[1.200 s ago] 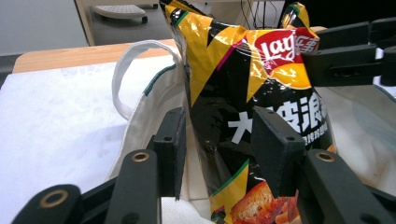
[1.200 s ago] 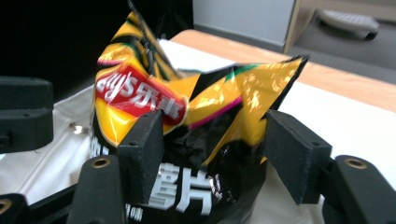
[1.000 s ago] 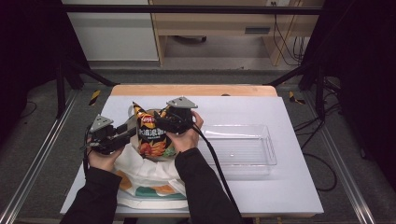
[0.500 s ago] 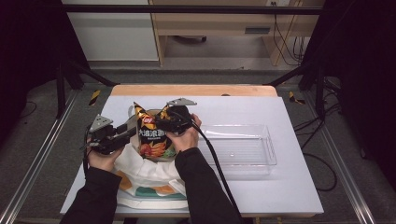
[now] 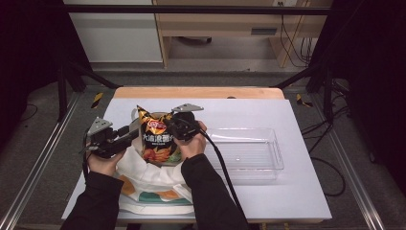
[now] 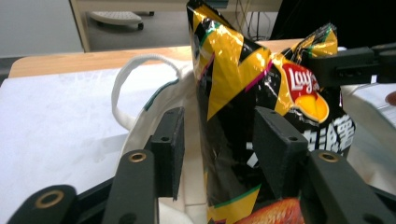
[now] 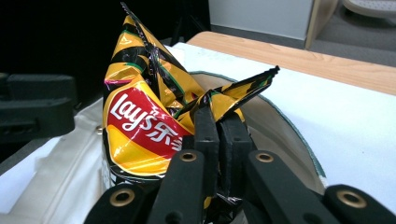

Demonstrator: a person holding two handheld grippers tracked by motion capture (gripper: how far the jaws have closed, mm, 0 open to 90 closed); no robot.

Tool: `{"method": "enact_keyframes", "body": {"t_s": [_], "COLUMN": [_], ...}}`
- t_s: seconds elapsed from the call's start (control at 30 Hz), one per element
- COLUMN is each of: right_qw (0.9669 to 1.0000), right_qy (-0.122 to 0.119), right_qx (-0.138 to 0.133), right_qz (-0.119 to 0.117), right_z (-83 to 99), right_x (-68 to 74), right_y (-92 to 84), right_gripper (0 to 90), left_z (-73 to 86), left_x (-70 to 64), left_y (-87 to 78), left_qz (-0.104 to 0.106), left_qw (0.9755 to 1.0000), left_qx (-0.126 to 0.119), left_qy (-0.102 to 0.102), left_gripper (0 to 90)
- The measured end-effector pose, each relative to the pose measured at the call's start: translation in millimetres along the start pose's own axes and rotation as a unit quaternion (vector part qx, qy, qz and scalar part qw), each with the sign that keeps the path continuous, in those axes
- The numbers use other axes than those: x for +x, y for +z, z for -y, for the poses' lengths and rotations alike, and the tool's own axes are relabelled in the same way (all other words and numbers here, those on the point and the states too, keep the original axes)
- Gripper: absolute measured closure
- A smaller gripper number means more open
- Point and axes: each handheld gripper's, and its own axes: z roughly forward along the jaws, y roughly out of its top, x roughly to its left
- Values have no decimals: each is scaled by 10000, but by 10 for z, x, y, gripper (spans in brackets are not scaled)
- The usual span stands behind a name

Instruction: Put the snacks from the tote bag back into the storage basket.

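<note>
Right gripper (image 5: 168, 125), high view: clamps the chip bag (image 5: 157, 141) upright over the tote bag (image 5: 143, 175); left gripper (image 5: 133, 132) flanks it. Left gripper view: jaws wide, straddling the tote's edge, likely spreading it. Right gripper view: jaws pinch the bag's top corner ahead.

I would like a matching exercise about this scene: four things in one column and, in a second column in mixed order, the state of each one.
Things:
1. yellow and black Lay's chip bag
2. clear plastic rectangular tray
3. left gripper
4. right gripper

States:
A. jaws apart, one on each side of the bag's lower part
B. empty, lying on the white table to the right of the bag
C. standing upright in the mouth of the white cloth tote bag
D. jaws closed on a top corner of the bag

Pairs: 1-C, 2-B, 3-A, 4-D
</note>
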Motion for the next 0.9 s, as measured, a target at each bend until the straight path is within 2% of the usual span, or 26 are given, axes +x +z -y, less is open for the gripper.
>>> {"method": "enact_keyframes", "body": {"t_s": [0.13,0.2,0.37,0.57,0.6,0.7,0.8,0.9], "right_qw": [9997,9991,9971,9942,9940,9946,9948,9946], "right_qy": [-173,-356,-621,-860,-894,-815,-719,-731], "right_qx": [-101,-184,-337,-441,-440,-474,-528,-565], "right_qz": [-111,-164,-294,-480,-452,-432,-492,-472], "right_z": [16,50,152,255,264,294,306,300], "right_x": [71,121,185,229,229,205,177,189], "right_y": [-112,-169,-313,-429,-436,-454,-466,-481], "right_gripper": [881,881,880,881,880,858,792,717], "left_z": [-40,-59,-108,-122,-117,-110,-101,-80], "left_x": [-39,-75,-152,-224,-222,-221,-231,-235], "left_y": [-40,-61,-103,-86,-82,-87,-81,-63], "left_qz": [158,212,451,595,665,741,656,631], "left_qw": [9998,9995,9983,9975,9972,9969,9976,9978], "left_qx": [-125,-200,-315,-238,-205,-139,-17,71], "left_qy": [15,74,210,300,276,205,211,211], "left_gripper": [478,452,375,353,370,499,641,775]}}
